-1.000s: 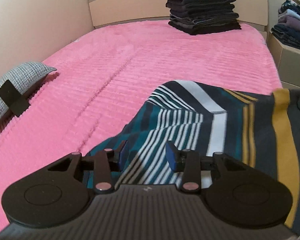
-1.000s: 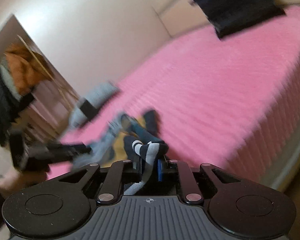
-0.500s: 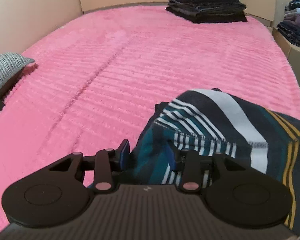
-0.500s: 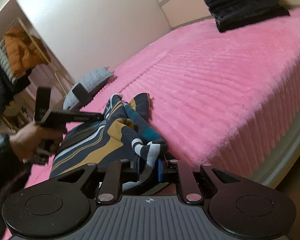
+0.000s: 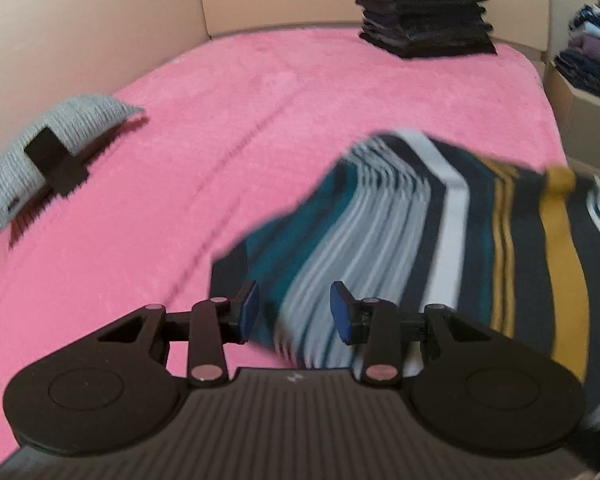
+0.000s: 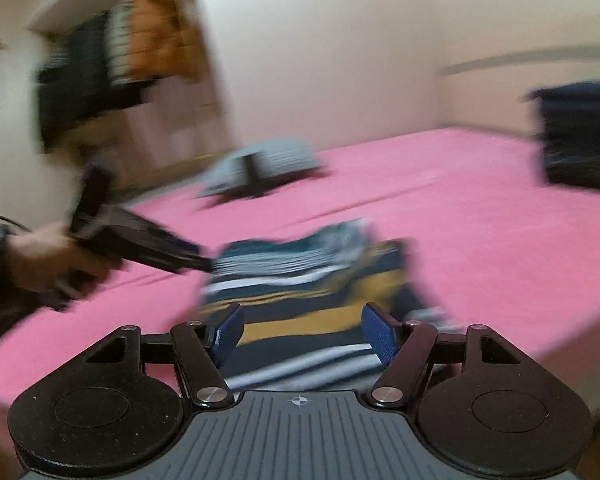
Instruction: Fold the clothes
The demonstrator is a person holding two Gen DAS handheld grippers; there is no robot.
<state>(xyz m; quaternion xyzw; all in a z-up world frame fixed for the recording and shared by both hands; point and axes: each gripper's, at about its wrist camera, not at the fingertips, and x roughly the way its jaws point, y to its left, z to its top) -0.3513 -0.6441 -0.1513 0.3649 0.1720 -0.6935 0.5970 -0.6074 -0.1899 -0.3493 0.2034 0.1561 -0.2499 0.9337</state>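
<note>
A striped garment (image 5: 440,240) in navy, teal, white and mustard lies spread on the pink bed (image 5: 220,128); it also shows in the right wrist view (image 6: 312,280). My left gripper (image 5: 294,311) is open with its jaws apart over the garment's near left edge. My right gripper (image 6: 302,330) is open and wide over the garment's near edge. The left gripper's body (image 6: 140,244) shows in the right wrist view, at the garment's left side. Both views are motion-blurred.
A stack of folded dark clothes (image 5: 424,16) sits at the bed's far end by the headboard. A grey pillow (image 5: 56,148) with a black strap lies at the left. More folded clothes (image 5: 592,60) rest on a cabinet at the right. Hanging clothes (image 6: 120,60) are at the left.
My right gripper has let go of the garment and opened wide. My left gripper has opened wider. The garment now lies spread flatter on the bed.
</note>
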